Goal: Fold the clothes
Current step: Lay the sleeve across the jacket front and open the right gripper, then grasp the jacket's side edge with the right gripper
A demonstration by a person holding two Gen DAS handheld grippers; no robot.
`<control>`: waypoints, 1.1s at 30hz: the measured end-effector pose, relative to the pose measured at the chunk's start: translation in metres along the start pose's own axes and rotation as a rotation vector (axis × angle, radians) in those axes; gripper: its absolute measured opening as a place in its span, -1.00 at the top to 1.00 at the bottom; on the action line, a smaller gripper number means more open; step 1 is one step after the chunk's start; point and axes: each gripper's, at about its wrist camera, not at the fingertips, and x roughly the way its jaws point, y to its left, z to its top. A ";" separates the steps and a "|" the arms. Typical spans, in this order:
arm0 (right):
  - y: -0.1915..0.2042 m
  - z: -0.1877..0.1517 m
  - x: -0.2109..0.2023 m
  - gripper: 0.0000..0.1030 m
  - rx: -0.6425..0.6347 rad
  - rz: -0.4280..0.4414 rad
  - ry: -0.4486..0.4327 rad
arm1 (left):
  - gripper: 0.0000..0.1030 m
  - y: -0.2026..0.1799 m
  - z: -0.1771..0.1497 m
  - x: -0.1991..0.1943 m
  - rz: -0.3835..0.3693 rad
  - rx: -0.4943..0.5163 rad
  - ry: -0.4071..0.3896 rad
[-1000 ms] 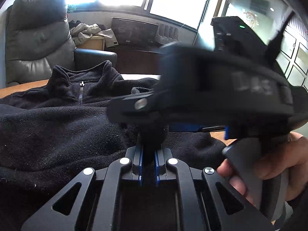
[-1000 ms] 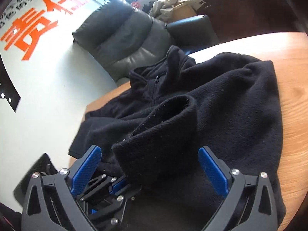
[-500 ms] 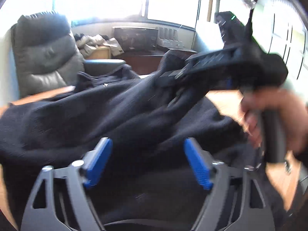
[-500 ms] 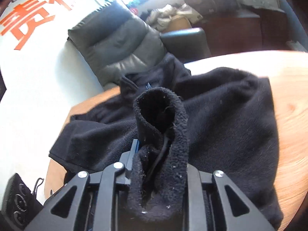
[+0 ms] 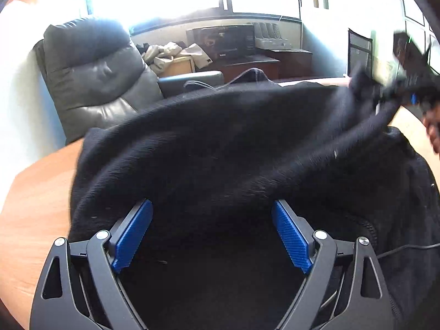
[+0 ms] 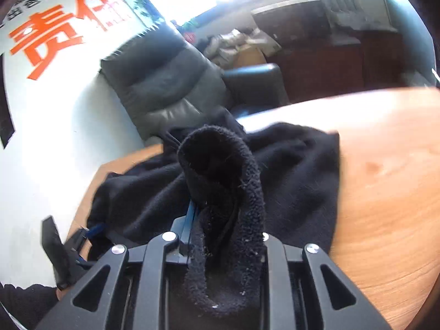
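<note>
- Black fleece jacket [image 5: 209, 148] is lying in a loose heap on the wooden tabletop [image 6: 385, 181], partly raised off it and not squared into any tidy shape.
- Right claw [image 6: 220, 236] is clamping down tight on a thick rolled edge of the fleece, apparently a sleeve cuff [image 6: 220, 170], which is standing up out of its closed fingers.
- In the left view, that same right claw [image 5: 407, 88] is showing blurred at the far right, with a sleeve stretching up towards it from the heap.
- Left claw [image 5: 211, 236] is sitting wide open, its blue pads [image 5: 132, 236] spread apart with fleece lying between and beneath them but nothing pinched.
- The collar is poking out at the far side of the heap, towards the grey armchair [image 5: 93, 74].
- Judging by the bunched cloth, no flat, finished fold is showing; the sleeve is only being carried, so laying it across the body and folding the body itself seem to be remaining.
</note>
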 end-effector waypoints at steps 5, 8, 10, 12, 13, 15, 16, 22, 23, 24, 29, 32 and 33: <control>-0.021 -0.010 -0.008 0.22 0.005 -0.037 0.019 | -0.74 0.002 -0.010 -0.025 -0.100 -0.005 0.037; -0.024 -0.014 -0.022 -0.12 -0.029 -0.103 0.021 | -0.77 0.008 0.001 -0.057 -0.152 -0.022 -0.028; -0.016 -0.013 -0.038 -0.20 -0.106 -0.228 0.025 | -0.86 0.019 0.016 -0.072 -0.145 -0.047 -0.088; 0.000 -0.010 -0.057 -0.38 -0.193 -0.326 0.011 | -1.00 0.036 0.035 -0.083 -0.113 -0.074 -0.156; 0.009 -0.009 -0.066 -0.37 -0.238 -0.368 0.000 | -1.00 0.045 0.043 -0.084 -0.107 -0.091 -0.181; 0.030 -0.007 -0.082 -0.46 -0.320 -0.331 -0.038 | -1.00 0.066 0.063 -0.068 -0.124 -0.140 -0.183; 0.041 -0.006 -0.083 -0.51 -0.355 -0.277 -0.054 | -1.00 0.076 0.070 -0.053 -0.151 -0.175 -0.168; 0.066 -0.015 -0.006 -0.53 -0.384 -0.135 0.057 | -0.97 0.080 0.044 0.023 -0.334 -0.247 0.069; 0.061 -0.018 0.010 -0.47 -0.370 -0.142 0.092 | -0.97 0.074 0.033 0.030 -0.319 -0.224 0.107; 0.054 -0.022 0.020 -0.35 -0.356 -0.155 0.117 | -0.97 0.070 0.022 0.032 -0.314 -0.217 0.122; 0.023 -0.035 0.002 0.11 -0.333 -0.240 0.121 | -0.98 0.048 -0.005 0.018 -0.244 -0.131 0.102; 0.051 -0.011 -0.005 0.05 -0.358 -0.186 0.113 | -0.99 0.041 -0.002 0.004 -0.236 -0.132 0.065; 0.062 -0.002 -0.007 -0.02 -0.371 -0.158 0.105 | -1.00 0.040 -0.002 0.002 -0.239 -0.139 0.057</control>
